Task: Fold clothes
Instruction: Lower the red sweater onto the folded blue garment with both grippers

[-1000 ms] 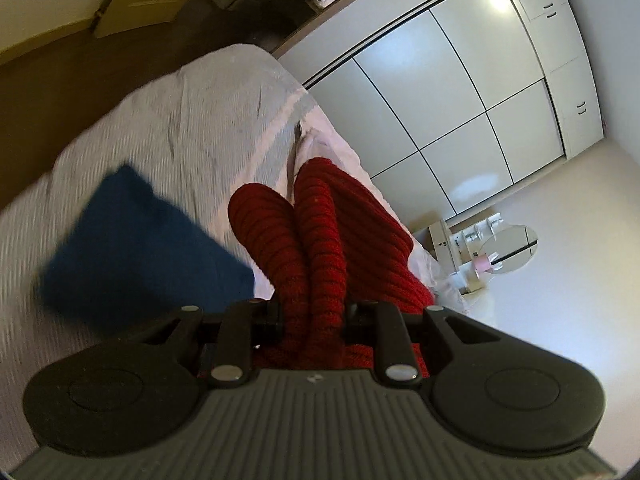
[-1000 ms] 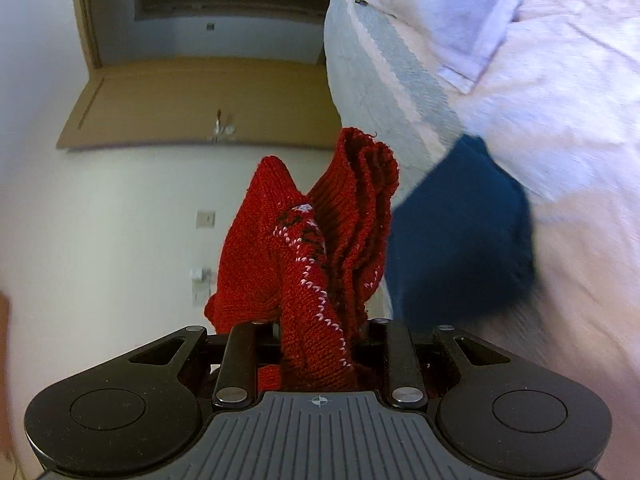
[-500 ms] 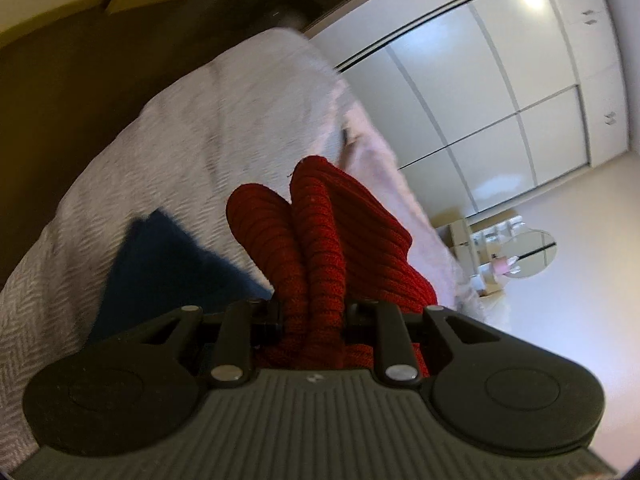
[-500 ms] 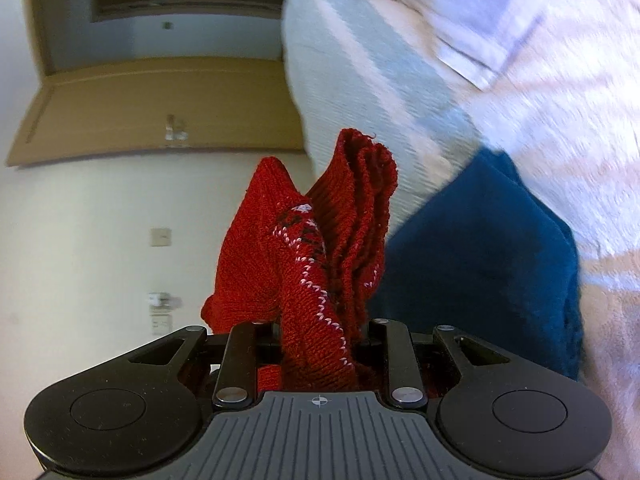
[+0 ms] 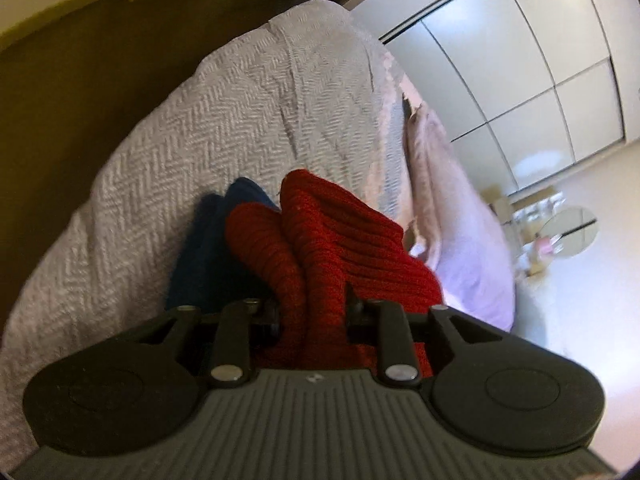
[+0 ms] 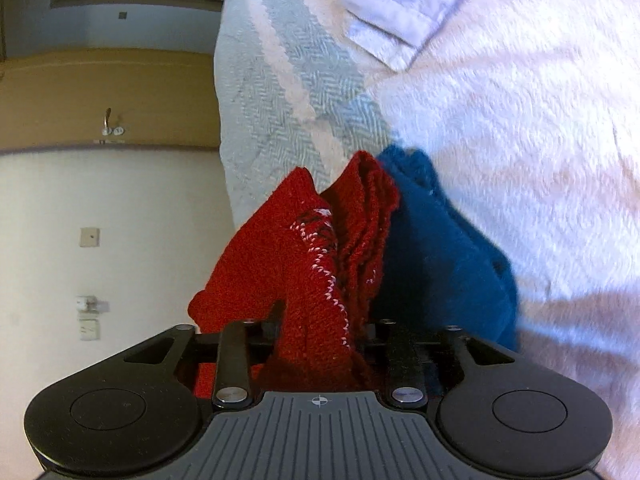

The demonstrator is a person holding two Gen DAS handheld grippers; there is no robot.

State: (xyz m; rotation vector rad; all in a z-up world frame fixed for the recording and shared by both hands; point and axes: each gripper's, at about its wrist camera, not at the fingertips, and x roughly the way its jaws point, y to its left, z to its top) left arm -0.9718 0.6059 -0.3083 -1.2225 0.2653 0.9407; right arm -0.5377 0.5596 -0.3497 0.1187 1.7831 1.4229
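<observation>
A red knit sweater (image 5: pixel 340 240) is bunched up between the jaws of my left gripper (image 5: pixel 312 312), which are opening while the pads still press on it. In the right wrist view another part of the red sweater (image 6: pixel 280 264), with a white stitched pattern, stands between the jaws of my right gripper (image 6: pixel 324 324). Those jaws are opening too, and the knit sits loose between them. A folded dark blue garment (image 5: pixel 200 248) lies on the bed just behind and beside the red knit. It also shows to the right as the blue garment (image 6: pixel 440 260).
The bed cover (image 5: pixel 240 112) is a pale herringbone weave, with a fluffy pinkish blanket (image 6: pixel 520 120) and a white pillow (image 6: pixel 400 8) further on. Dark floor (image 5: pixel 60 100) lies beyond the bed's edge. White wardrobe doors (image 5: pixel 520 60) and a wooden door (image 6: pixel 100 92) line the walls.
Both grippers have come down toward the bed with the red sweater. The blue garment has drawn close and now sits right against the red knit. The knit hangs looser in the right gripper.
</observation>
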